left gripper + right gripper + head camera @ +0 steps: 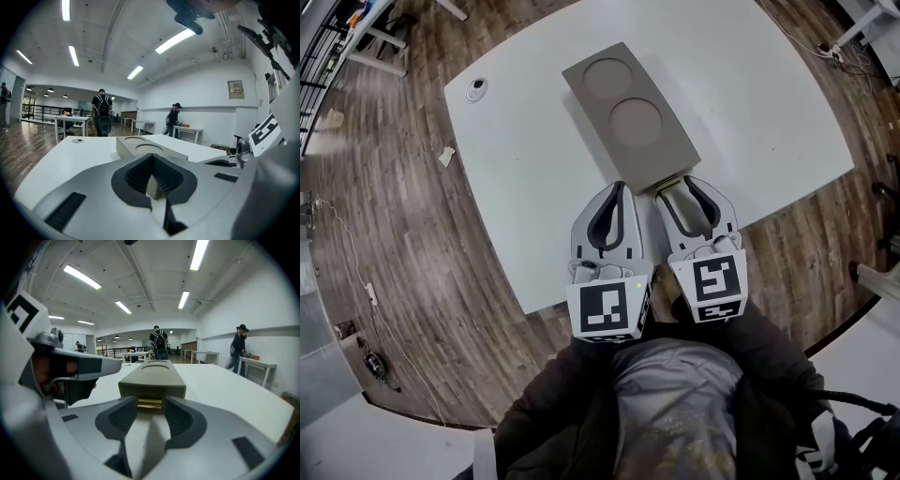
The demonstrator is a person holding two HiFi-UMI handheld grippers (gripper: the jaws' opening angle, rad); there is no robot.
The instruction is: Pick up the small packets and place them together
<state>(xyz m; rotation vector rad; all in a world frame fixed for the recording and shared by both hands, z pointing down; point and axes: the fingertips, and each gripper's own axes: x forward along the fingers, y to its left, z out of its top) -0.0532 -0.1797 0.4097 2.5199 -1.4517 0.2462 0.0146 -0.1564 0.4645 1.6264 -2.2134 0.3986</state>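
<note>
- A long tan box (628,108) lies on the big white surface (750,122). It has two round dips in its top.
- The end of the box that faces the person is open. The small packets (150,402) sit in that opening. All I can see of them is a thin yellow edge.
- The right gripper (677,186) is right at that open end. Its jaws are apart, one on each side of the yellow edge. They do not squeeze it. I cannot tell if the jaw tips touch the box.
- The left gripper (617,192) is just beside the right one, near the front edge of the surface. Its jaws are closed, with the tips pressed together. Nothing is between them.
- The left gripper points past the left side of the box and does not touch it.
- Both grippers point a little down at the surface. Each one has a cube with black and white squares on its back end.
- A small round thing (476,89) lies at the far left corner of the surface, well away from the box.
- The floor (394,234) is brown wood.
- Far behind the surface a person with a backpack (158,345) stands in the room. Another person (240,350) stands at a side table by the wall.
</note>
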